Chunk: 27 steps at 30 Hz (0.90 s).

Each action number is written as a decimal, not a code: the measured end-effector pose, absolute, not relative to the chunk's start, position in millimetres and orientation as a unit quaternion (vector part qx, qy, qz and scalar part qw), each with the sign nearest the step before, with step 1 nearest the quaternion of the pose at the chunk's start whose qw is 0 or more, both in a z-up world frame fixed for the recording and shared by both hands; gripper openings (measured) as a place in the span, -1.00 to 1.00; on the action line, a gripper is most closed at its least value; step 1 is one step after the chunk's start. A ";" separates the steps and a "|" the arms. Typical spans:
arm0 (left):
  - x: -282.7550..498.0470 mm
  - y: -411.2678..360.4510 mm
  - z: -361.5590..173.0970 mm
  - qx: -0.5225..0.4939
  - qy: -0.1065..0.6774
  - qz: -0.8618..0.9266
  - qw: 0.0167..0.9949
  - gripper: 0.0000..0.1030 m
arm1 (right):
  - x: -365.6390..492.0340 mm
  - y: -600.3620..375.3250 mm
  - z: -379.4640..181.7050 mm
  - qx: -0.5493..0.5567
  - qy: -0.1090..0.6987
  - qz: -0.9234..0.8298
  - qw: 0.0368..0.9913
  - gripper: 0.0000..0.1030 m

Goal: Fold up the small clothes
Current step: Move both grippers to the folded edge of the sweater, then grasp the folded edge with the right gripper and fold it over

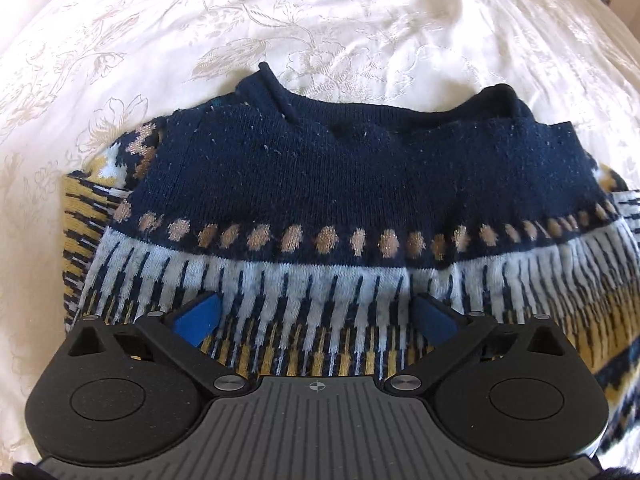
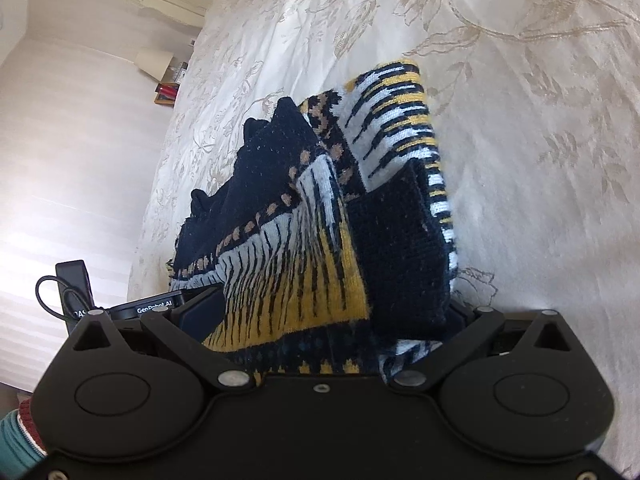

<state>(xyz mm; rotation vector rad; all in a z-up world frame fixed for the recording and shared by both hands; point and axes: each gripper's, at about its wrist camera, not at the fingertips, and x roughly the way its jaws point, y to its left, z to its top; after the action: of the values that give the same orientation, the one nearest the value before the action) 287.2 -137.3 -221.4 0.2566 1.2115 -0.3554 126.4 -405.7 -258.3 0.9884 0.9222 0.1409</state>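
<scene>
A small knitted sweater (image 1: 320,184), navy with white, yellow and tan bands, lies partly folded on a cream bedspread (image 1: 360,20). My left gripper (image 1: 316,316) hovers over its patterned lower band with the blue pads (image 1: 196,318) wide apart and nothing between them. In the right wrist view the sweater (image 2: 320,240) fills the gap of my right gripper (image 2: 332,320); thick folded cloth bunches between its fingers, one finger (image 2: 204,312) showing at the left, the other hidden under navy cloth. Whether it clamps the cloth I cannot tell.
The embroidered bedspread (image 2: 520,120) spreads around the sweater on all sides. In the right wrist view the left gripper's body (image 2: 152,306) with a cable sits at the left, and a lamp (image 2: 154,60) and nightstand stand by the wall.
</scene>
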 end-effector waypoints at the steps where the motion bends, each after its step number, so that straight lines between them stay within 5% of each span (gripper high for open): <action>1: 286.7 -138.4 -221.7 0.119 0.563 -0.166 0.801 1.00 | 126.8 -407.1 -259.1 0.461 0.424 0.069 0.777 1.00; 11: 291.1 -133.7 -221.4 0.110 0.568 -0.182 0.795 1.00 | 139.9 -401.8 -258.9 0.476 0.422 0.046 0.770 1.00; 13: 294.0 -128.6 -216.8 0.101 0.571 -0.190 0.792 0.98 | 142.3 -399.5 -255.2 0.466 0.431 0.040 0.772 0.75; 15: 292.5 -120.2 -206.2 0.093 0.567 -0.193 0.795 0.94 | 143.7 -398.3 -252.2 0.456 0.447 0.027 0.769 -0.18; 27: 239.8 -2.7 -147.8 0.043 0.546 -0.156 0.822 0.94 | 167.1 -330.1 -165.4 0.309 0.477 -0.026 0.822 -0.18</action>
<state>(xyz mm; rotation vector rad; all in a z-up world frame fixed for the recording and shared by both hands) 239.8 -2.7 -147.8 0.0919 1.1625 -0.3330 167.1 -330.1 -165.4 0.6579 1.0140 -0.0559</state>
